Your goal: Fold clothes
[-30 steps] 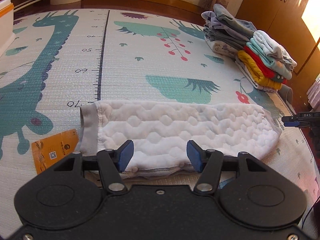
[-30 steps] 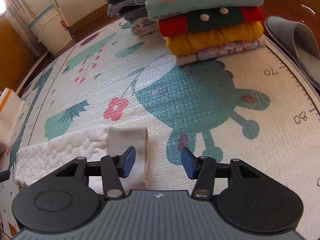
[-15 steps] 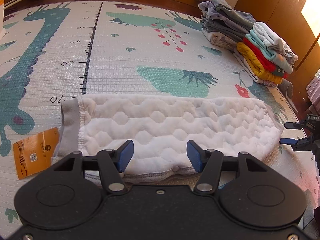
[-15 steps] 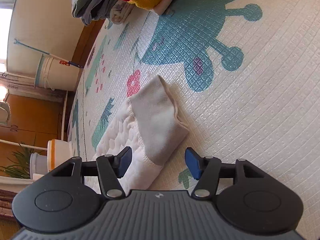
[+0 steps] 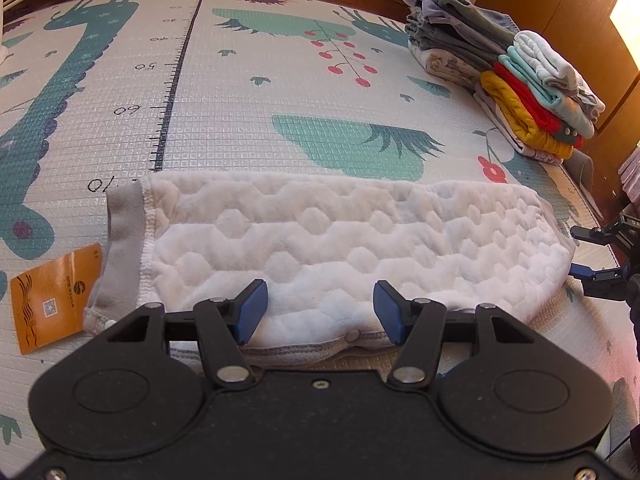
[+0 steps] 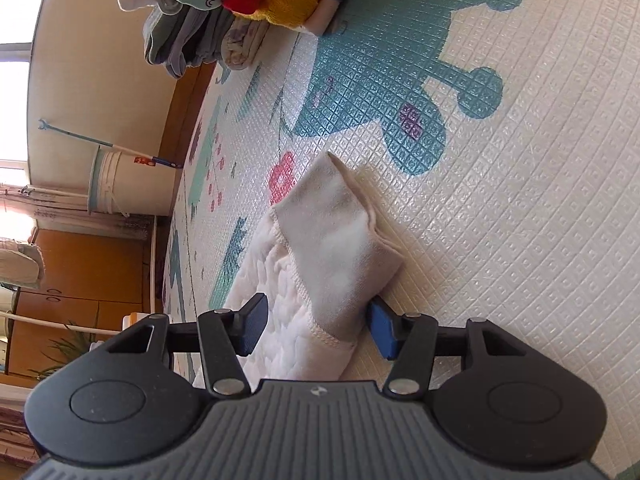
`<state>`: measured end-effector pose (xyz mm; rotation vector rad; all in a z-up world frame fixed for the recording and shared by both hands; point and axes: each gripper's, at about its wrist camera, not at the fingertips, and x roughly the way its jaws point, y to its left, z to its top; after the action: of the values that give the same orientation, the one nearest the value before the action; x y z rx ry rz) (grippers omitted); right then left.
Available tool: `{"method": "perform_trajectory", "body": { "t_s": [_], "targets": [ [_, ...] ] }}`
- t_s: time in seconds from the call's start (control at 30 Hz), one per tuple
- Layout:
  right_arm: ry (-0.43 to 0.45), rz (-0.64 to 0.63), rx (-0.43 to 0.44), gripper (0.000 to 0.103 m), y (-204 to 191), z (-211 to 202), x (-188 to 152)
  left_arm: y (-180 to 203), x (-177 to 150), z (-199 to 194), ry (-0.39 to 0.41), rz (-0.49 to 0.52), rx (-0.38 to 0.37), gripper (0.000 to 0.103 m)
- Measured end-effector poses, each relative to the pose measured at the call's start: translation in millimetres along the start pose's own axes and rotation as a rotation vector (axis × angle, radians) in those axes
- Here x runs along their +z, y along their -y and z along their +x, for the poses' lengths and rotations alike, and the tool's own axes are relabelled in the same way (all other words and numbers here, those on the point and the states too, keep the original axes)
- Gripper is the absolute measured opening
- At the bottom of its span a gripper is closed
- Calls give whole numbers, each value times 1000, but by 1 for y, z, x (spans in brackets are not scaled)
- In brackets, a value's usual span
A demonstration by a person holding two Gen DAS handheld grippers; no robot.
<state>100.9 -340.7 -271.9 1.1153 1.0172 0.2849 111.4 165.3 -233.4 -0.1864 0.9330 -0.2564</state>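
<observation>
White quilted garment [image 5: 320, 240], hexagon-stitched and edged with grey cuffs and a snap-studded hem, is laid flat on the play mat [image 5: 240, 120]. Its near hem is straddled by the spread left gripper [image 5: 320, 314]; one cuffed end is bracketed, unpinched, by the spread right gripper [image 6: 316, 326].

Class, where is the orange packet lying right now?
In the left wrist view, the orange packet lies on the play mat at the left, beside the white quilted garment's grey cuff.
</observation>
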Motion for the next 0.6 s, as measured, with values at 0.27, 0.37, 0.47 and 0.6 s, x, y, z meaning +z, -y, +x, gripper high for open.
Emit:
{"method": "perform_trajectory", "body": {
  "t_s": [0.27, 0.37, 0.47, 0.6],
  "targets": [
    [15, -43, -55, 17, -3, 7, 7, 6, -2, 3, -7, 8, -6, 58],
    [25, -70, -45, 13, -12, 3, 8, 9, -2, 3, -8, 10, -9, 58],
    [22, -164, -30, 13, -32, -6, 9, 14, -2, 3, -4, 17, -17, 58],
    [3, -328, 4, 13, -68, -14, 7, 24, 0, 5, 6, 30, -44, 58]
  ]
}}
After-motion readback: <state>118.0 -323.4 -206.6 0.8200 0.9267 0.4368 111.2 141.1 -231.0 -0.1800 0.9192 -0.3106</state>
